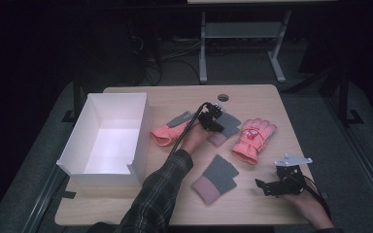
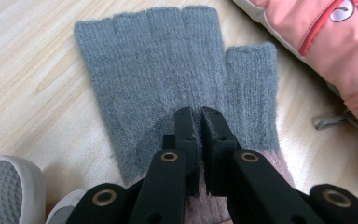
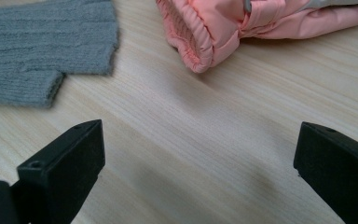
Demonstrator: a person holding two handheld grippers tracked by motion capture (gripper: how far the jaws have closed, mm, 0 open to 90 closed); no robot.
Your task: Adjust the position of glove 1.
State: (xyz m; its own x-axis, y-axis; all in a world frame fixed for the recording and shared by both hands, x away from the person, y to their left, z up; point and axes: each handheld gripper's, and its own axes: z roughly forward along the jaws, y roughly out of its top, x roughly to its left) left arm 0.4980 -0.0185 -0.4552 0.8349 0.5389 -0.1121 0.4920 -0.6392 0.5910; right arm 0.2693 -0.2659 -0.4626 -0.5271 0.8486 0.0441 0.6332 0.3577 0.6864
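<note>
your left gripper pinches a fold of the grey glove at mid-desk, beside the pink glove; your right gripper rests jaws apart near the desk's front right corner

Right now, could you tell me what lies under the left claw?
The left claw is shut on a pinch of the grey fingerless glove, which lies flat on the wooden table. The tabletop beneath the glove is covered.

Left tool covers grey glove cuff; pink glove cut off by edge.
</note>
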